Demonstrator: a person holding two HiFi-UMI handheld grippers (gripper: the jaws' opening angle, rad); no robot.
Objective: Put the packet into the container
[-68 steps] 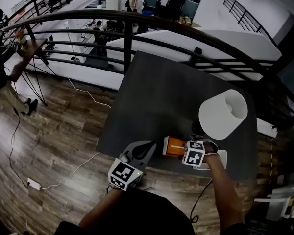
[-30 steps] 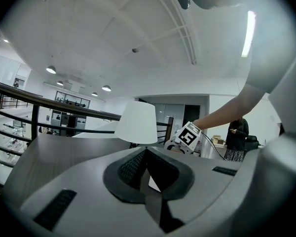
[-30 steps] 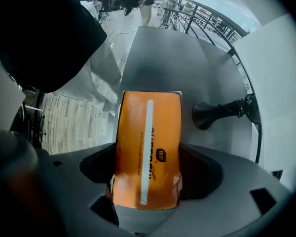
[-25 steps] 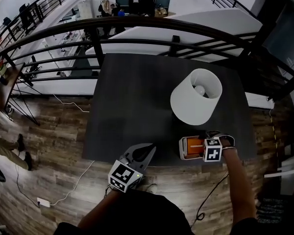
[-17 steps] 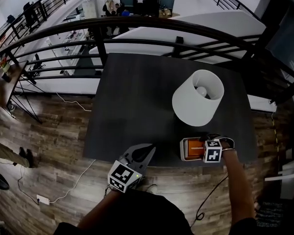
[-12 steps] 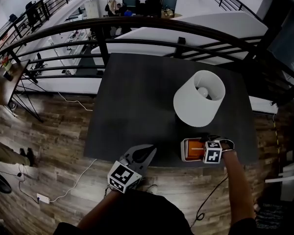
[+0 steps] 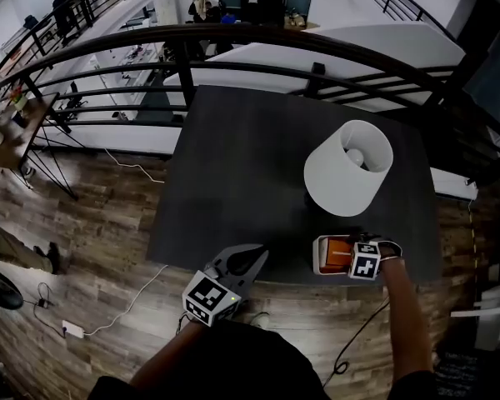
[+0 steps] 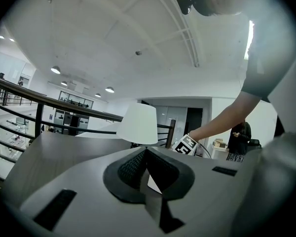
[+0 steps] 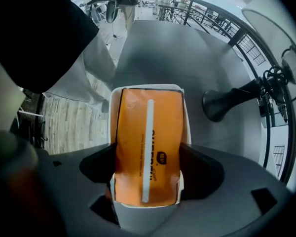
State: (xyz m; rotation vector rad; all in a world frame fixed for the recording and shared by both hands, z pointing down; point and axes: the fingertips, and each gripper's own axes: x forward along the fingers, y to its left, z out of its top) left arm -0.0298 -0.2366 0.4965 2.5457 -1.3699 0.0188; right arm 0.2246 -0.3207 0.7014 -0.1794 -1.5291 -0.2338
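An orange packet with a white stripe lies lengthwise between the jaws of my right gripper, which points straight down and is shut on its sides. Directly under it sits the white rectangular container; the packet fits inside its outline. In the head view the packet and container sit at the table's near right edge under my right gripper. My left gripper hovers at the table's near edge, shut and empty, its tips meeting.
A white-shaded lamp stands just behind the container, its dark base close beside the gripper. The dark table backs onto a black railing. Wooden floor lies to the left and in front.
My right gripper has carried the packet to the right from beside the container to over it, then sunk a little. The left gripper has stayed in place.
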